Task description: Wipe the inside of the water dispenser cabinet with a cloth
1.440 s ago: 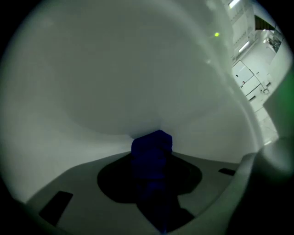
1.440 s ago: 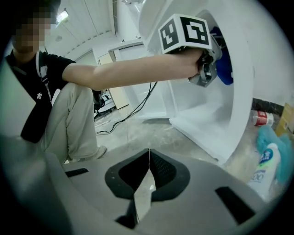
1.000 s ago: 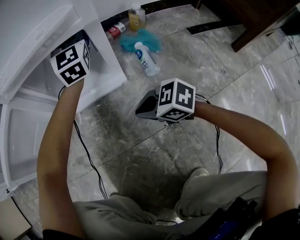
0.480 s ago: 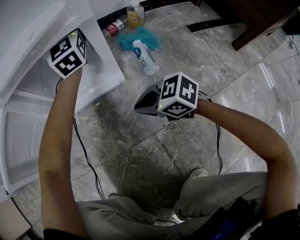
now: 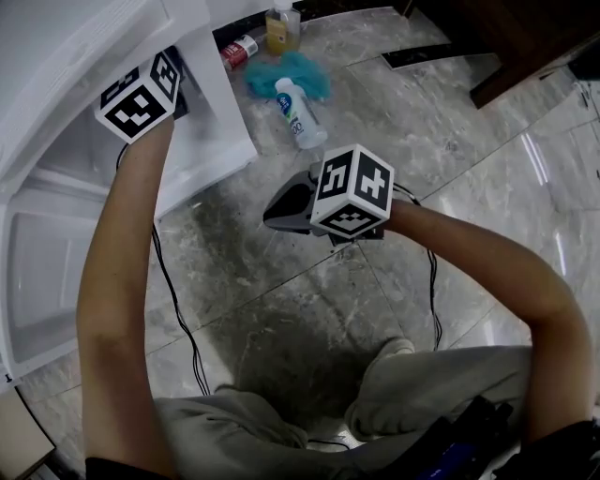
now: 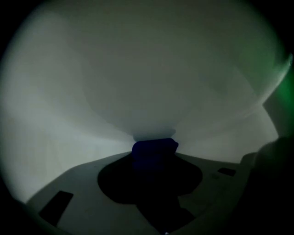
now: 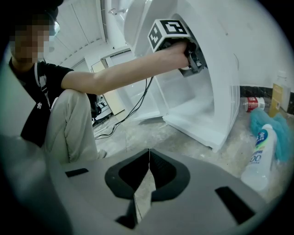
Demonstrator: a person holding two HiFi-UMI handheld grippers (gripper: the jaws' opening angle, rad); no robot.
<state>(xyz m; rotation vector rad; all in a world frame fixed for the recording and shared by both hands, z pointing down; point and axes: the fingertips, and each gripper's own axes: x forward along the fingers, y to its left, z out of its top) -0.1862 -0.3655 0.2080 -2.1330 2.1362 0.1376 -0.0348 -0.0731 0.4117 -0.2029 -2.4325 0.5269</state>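
The white water dispenser cabinet (image 5: 217, 122) stands open at the upper left, and my left arm reaches into it. The left gripper's marker cube (image 5: 139, 94) shows at the opening; its jaws are hidden there. In the left gripper view my left gripper (image 6: 154, 157) is shut on a dark blue cloth (image 6: 154, 148), pressed against the dim white inner wall (image 6: 138, 78). Its jaws have just closed a little further on the cloth. My right gripper (image 7: 149, 156) is shut and holds nothing, hovering over the floor (image 5: 272, 214).
On the marble floor by the cabinet lie a teal cloth (image 5: 286, 73), a white bottle (image 5: 300, 112), a red can (image 5: 241, 49) and a yellow bottle (image 5: 280, 26). The cabinet door (image 5: 47, 262) hangs open at left. A black cable (image 5: 178, 319) runs across the floor.
My left gripper has rolled and shifted slightly up inside the cabinet. The right gripper has stayed where it was, still shut.
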